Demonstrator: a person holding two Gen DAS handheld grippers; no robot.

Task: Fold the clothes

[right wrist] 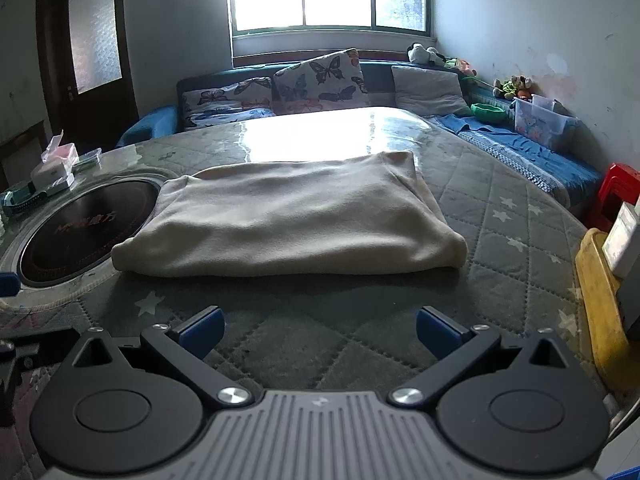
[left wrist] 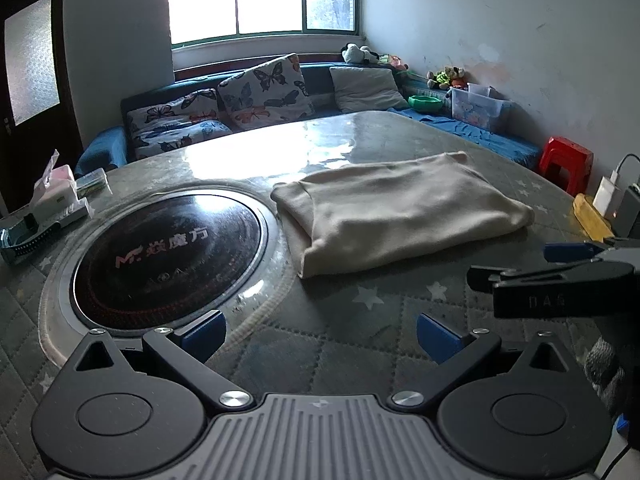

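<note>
A cream garment (left wrist: 400, 216) lies folded into a thick rectangle on the quilted table cover (left wrist: 344, 344). In the right wrist view the garment (right wrist: 292, 224) sits straight ahead, a short way beyond the fingers. My left gripper (left wrist: 320, 336) is open and empty, low over the table, with the garment ahead and to the right. My right gripper (right wrist: 320, 332) is open and empty, just short of the garment's near edge. The right gripper also shows at the right edge of the left wrist view (left wrist: 560, 264).
A round black induction hob (left wrist: 168, 256) is set in the table left of the garment. Boxes and small items (left wrist: 56, 196) stand at the far left. A yellow tray (right wrist: 600, 304) and chargers sit at the right edge. A sofa with cushions (left wrist: 256, 92) lies behind.
</note>
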